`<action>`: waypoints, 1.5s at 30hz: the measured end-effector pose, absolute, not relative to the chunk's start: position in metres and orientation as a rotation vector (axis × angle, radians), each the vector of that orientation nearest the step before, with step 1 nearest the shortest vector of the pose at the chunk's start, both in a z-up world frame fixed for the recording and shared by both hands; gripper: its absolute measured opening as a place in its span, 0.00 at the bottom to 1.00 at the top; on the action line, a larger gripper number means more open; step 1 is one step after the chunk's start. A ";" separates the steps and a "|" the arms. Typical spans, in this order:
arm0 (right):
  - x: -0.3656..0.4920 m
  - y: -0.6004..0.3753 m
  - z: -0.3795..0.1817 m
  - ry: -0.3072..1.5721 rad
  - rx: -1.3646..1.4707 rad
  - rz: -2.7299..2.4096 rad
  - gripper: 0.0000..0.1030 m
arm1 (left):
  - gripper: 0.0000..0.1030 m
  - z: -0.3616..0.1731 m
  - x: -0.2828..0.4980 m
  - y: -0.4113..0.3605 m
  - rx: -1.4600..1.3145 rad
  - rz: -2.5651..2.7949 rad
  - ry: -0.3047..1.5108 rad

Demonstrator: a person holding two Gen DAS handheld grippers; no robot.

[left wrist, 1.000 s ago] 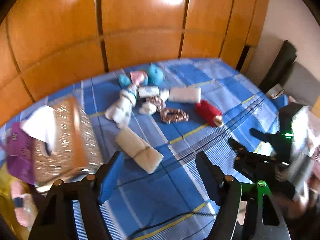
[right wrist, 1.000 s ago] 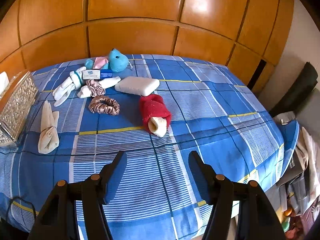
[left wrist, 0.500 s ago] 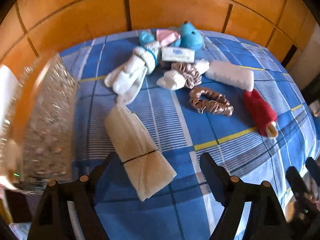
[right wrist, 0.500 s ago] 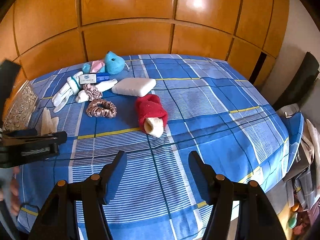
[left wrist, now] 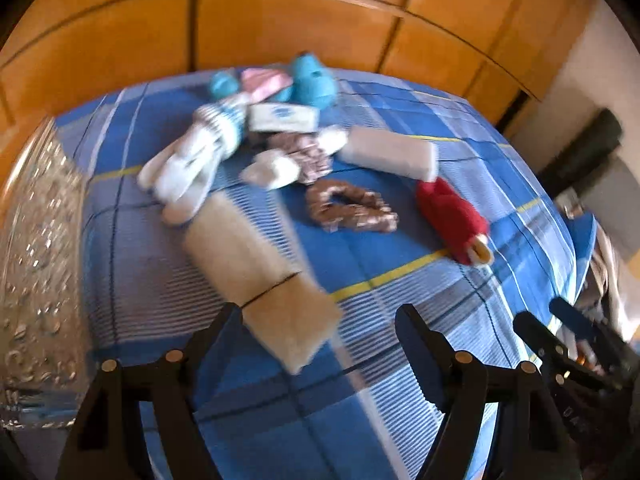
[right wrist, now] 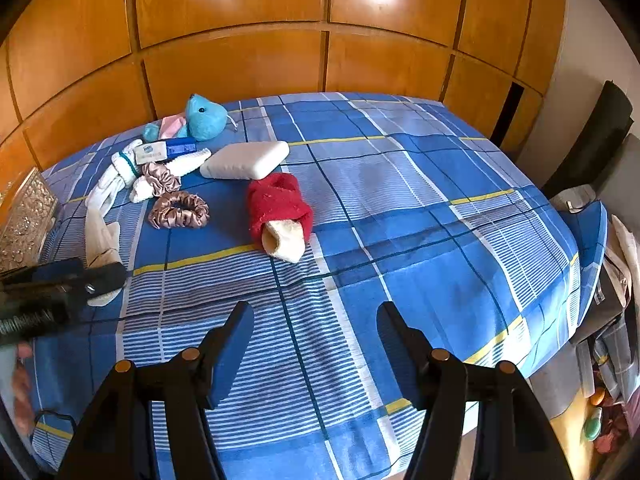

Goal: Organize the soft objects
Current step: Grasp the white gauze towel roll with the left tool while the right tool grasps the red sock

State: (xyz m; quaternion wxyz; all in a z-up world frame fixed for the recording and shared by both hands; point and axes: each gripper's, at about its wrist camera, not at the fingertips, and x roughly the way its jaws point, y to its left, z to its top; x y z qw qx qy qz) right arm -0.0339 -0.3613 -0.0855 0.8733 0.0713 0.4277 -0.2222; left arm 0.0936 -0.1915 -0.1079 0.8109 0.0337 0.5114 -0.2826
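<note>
your left gripper (left wrist: 320, 326) is closing, still empty, over the beige folded cloth (left wrist: 260, 276); centre both pads across its banded middle before you clamp, right gripper (right wrist: 316, 330) parked open.

Scrunchie (right wrist: 179, 210) left of rolled towel (right wrist: 280, 214)

Glossy wooden wardrobe (right wrist: 304, 40), perhaps sunlit.

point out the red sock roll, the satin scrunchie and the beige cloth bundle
red sock roll (right wrist: 278, 206), right wrist view, red outer wrap.
satin scrunchie (right wrist: 179, 210), right wrist view, ring's near side.
beige cloth bundle (left wrist: 256, 268), left wrist view, middle.
</note>
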 end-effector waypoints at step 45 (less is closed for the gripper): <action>0.079 -0.403 -0.123 1.047 0.172 -0.222 0.32 | 0.50 -0.080 0.123 -0.195 0.089 -0.564 1.098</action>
